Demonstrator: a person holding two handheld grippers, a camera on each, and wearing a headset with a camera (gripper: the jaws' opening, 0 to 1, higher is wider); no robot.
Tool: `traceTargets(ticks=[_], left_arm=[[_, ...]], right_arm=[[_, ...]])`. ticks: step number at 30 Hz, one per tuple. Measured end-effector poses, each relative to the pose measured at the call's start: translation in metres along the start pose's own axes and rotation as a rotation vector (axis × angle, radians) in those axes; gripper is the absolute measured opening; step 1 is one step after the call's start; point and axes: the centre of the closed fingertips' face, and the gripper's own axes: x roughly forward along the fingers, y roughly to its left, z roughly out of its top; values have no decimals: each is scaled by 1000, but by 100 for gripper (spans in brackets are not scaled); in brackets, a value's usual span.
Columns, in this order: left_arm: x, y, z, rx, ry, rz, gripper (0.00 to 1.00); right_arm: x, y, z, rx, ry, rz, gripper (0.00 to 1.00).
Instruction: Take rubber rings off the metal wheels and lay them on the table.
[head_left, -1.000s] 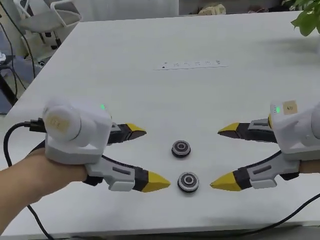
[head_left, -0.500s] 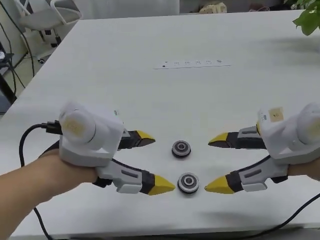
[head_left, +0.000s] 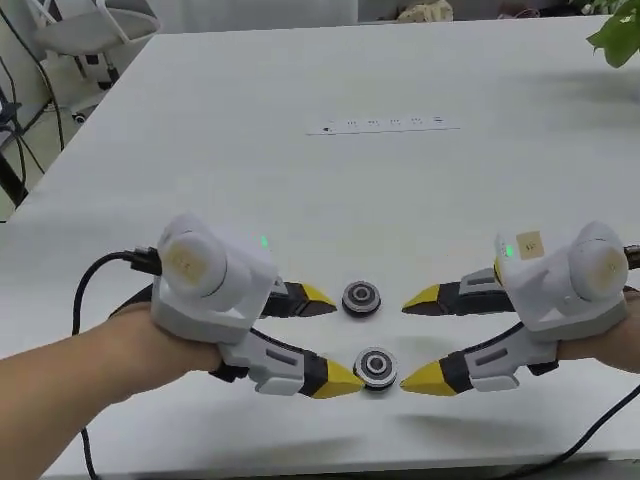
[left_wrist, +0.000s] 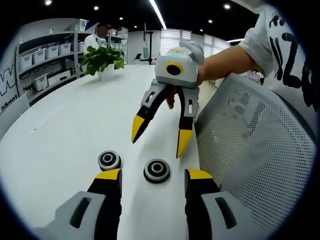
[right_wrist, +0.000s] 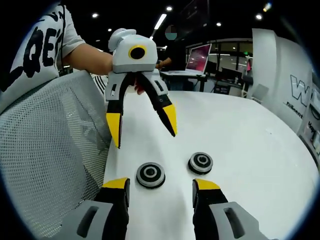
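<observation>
my left hand-held gripper (head_left: 333, 339) and right hand-held gripper (head_left: 413, 339) gape wide either side of the near black-ringed round metal wheel (head_left: 376, 366) on the white tabletop (head_left: 300, 180); a lopsided pinch could skid it.

- left gripper (head_left: 330, 338): jaws spread wide, yellow tips pointing straight at the other tool.
- right gripper (head_left: 418, 338): jaws equally wide, facing it tip to tip, near but apart.
</observation>
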Motion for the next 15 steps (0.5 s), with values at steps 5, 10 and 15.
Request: traceTargets(ticks=[5,10,15], left_arm=[[8,-3,0,-5,3,-24,43],[17,-6,-1,-26,5,-49,37],[25,-12,-4,-14,26,-73,34]], right_arm=[[4,1,-3,3,7,13,45],[6,2,-4,5,10,21,44],[7,3,-7,14,13,28,43]])
